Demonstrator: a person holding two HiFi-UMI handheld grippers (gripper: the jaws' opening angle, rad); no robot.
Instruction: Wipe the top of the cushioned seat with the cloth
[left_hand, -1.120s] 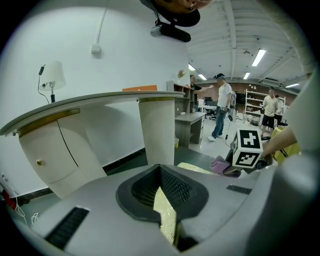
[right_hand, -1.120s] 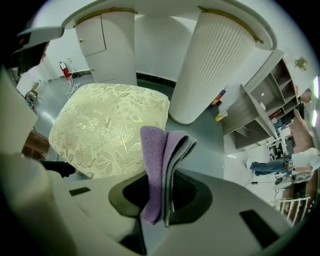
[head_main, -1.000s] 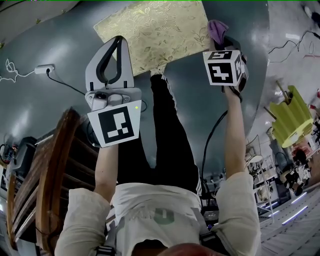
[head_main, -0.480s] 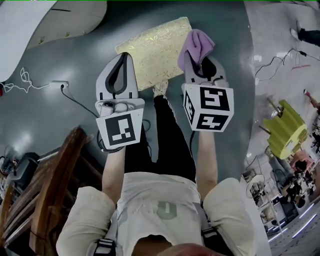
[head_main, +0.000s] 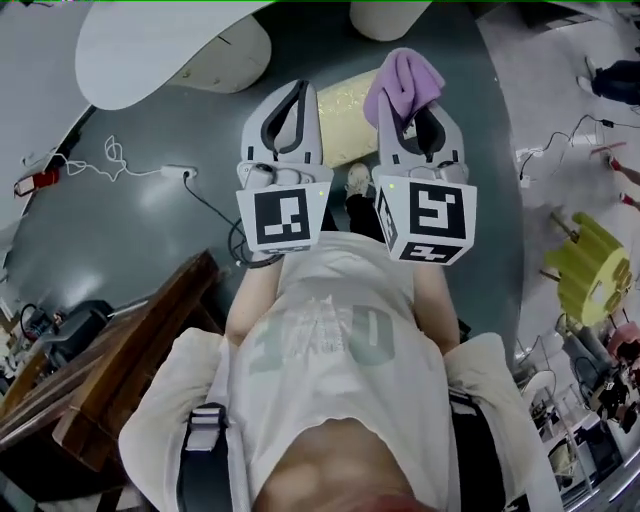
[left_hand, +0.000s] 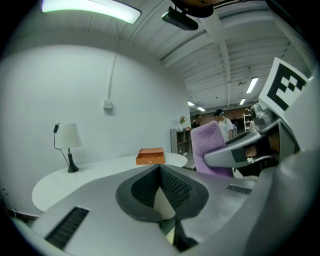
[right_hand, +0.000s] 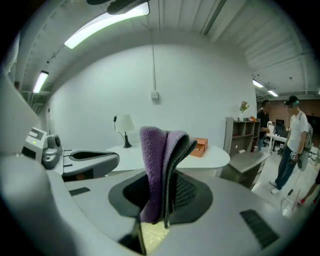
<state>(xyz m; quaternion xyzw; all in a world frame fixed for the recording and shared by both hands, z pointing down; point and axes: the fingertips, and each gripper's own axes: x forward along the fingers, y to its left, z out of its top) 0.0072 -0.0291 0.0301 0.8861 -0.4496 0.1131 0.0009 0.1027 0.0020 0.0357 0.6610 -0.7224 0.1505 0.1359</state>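
Observation:
The gold patterned cushioned seat (head_main: 349, 102) lies on the floor far below, mostly hidden between the two grippers. My right gripper (head_main: 408, 100) is shut on a folded purple cloth (head_main: 402, 80), which sticks up out of the jaws (right_hand: 161, 165). A sliver of the seat (right_hand: 152, 236) shows under the right gripper (right_hand: 167, 192). My left gripper (head_main: 296, 92) is held beside it at the same height, shut with nothing in it (left_hand: 161, 170). In the left gripper view the cloth (left_hand: 212, 149) appears to the right. Both grippers point out level into the room.
A white rounded table (head_main: 150, 50) carries a lamp (left_hand: 67, 142) and an orange box (left_hand: 150, 156). A power strip with a cable (head_main: 180, 172) lies on the grey floor. A wooden chair (head_main: 120, 370) is at lower left, a yellow-green object (head_main: 588, 265) at right. A person (right_hand: 295, 145) stands far right.
Both grippers have risen away from the seat and come together in front of the body. The cloth has left the cushion with the right gripper. The seat looks smaller and farther away.

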